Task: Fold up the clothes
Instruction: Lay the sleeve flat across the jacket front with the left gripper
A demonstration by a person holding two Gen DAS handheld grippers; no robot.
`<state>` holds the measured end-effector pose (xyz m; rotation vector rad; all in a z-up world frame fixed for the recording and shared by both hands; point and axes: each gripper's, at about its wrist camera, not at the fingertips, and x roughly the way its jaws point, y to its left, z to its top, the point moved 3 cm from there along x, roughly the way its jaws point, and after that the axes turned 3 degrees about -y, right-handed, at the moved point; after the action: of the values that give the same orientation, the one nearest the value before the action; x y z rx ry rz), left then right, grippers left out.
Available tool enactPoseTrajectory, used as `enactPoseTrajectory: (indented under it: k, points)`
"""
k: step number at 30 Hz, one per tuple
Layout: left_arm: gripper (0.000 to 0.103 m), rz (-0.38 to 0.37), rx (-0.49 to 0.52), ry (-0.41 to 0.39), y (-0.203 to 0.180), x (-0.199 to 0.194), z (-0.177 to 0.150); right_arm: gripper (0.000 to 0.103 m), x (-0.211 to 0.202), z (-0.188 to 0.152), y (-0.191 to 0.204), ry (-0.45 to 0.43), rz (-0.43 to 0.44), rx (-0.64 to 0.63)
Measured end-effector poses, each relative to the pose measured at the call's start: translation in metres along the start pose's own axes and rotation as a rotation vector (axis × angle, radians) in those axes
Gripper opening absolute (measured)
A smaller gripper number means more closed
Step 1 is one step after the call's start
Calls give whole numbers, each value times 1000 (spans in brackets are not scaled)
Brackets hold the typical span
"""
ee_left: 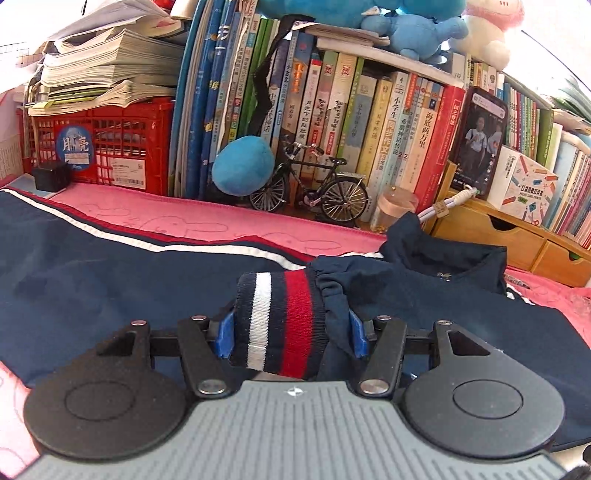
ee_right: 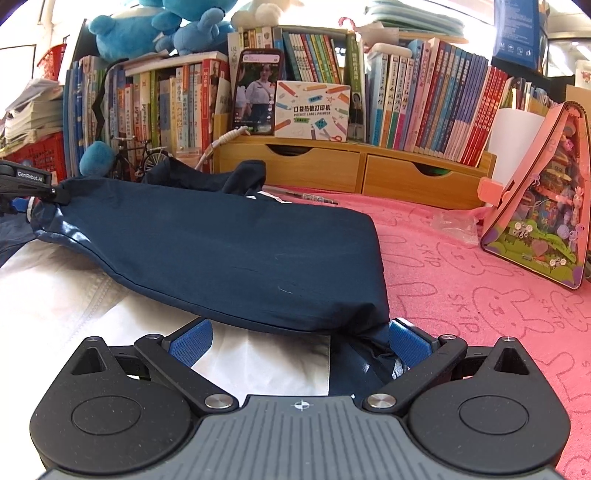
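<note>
Striped cuff [ee_left: 284, 325] in left tool [ee_left: 291, 332]

A child's room at home: packed schoolbooks [ee_left: 369, 122] across the frame's middle, blue plush toys [ee_right: 155, 26] upper left, pink bunny-print cover [ee_right: 480, 295] lower right.

Two low wrist views, close over the pink cloth [ee_right: 480, 295], both facing the bookshelf [ee_left: 369, 110]

— What does the left tool [ee_left: 291, 332] look like?
— Grey ribbed body, black linkage arms with silver screws, two round black discs, blue ribbed pads [ee_left: 224, 334].
— And the right tool [ee_right: 297, 339]?
— Same build; a small crosshair mark sits on the grey housing.
</note>
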<state>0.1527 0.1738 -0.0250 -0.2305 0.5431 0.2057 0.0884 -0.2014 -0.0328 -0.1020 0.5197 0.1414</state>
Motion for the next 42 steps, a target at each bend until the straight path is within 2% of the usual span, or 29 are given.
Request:
enactPoseTrajectory:
  k: [4,7,11,17,21,24,27,33,36,37,40,41,42]
  points:
    - [59,6,-12,49,18,4,-14,103,0,0,0,3,-7,-3]
    - [63,8,19,45,19,4,-22,103,2,0,-2,10,-20,-2]
    - [73,41,130,46,5,6,-26,103,6,0,-19,11,-106,-15]
    - [87,9,138,62,4,9,-27,103,14,-1,-48,2,-259,-70]
    - [96,-15,150,71,1,10,-28,103,24,-4,-77,33,-321,-66]
    - [98,-25,153,76,1,10,-28,103,25,-7,-89,57,-295,3]
    - [101,-37,165,83,-1,10,-29,103,31,-7,-92,84,-299,-18]
    - [103,-52,170,89,-2,10,-30,103,31,-7,-107,139,-232,51]
    - [103,-61,168,90,-1,10,-30,103,21,-7,-111,153,-217,35]
    - [103,-66,169,90,-1,10,-30,103,18,-8,-113,152,-245,7]
    - [103,-60,164,89,0,10,-30,103,15,-16,-126,174,-496,-86]
    - [103,-61,159,90,0,10,-29,103,11,-19,-134,174,-549,-84]
    - [103,-62,156,89,1,10,-29,103,4,-21,-138,163,-499,-41]
